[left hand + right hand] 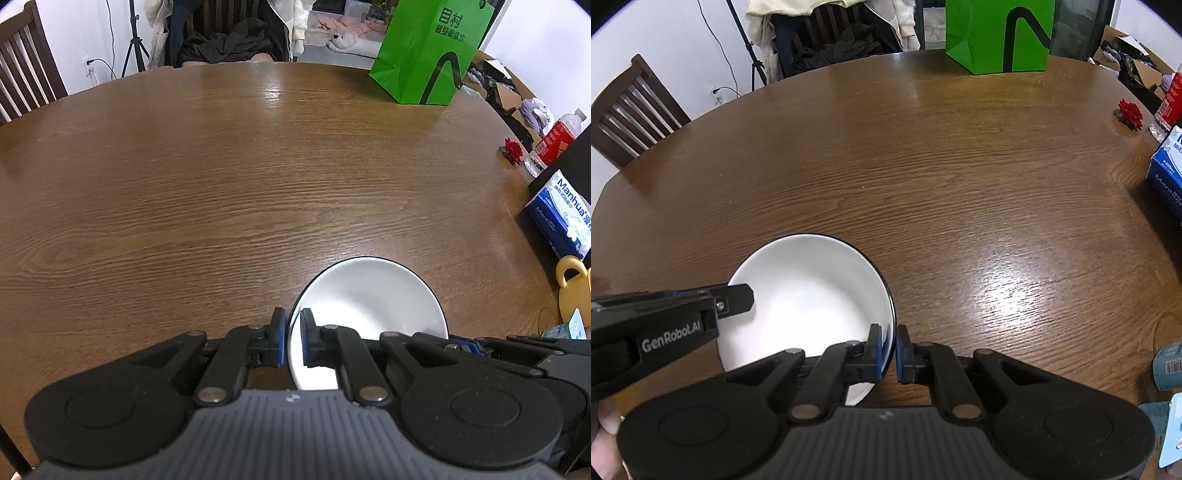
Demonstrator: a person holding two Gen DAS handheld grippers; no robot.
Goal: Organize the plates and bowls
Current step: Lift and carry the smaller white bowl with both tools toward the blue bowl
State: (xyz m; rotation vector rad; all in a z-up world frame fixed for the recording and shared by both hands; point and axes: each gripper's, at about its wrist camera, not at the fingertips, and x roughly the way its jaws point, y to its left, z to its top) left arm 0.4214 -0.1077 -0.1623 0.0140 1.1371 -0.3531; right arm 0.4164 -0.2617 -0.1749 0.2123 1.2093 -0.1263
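A white bowl (369, 295) with a thin dark rim sits low over the brown wooden table (221, 184), near its front edge. My left gripper (293, 338) is shut on the bowl's left rim, one blue pad inside and one outside. In the right wrist view the same white bowl (809, 291) shows from the other side. There my right gripper (888, 350) is shut on its right rim. The left gripper (737, 297) reaches in from the left edge of that view, over the bowl's far side. I cannot tell whether the bowl rests on the table or hangs just above it.
A green paper bag (428, 51) stands at the table's far right. A blue tissue pack (561, 218), a water bottle (554, 142), a red flower (513, 149) and a yellow object (572, 291) crowd the right edge. Wooden chairs (631, 118) stand at the far left.
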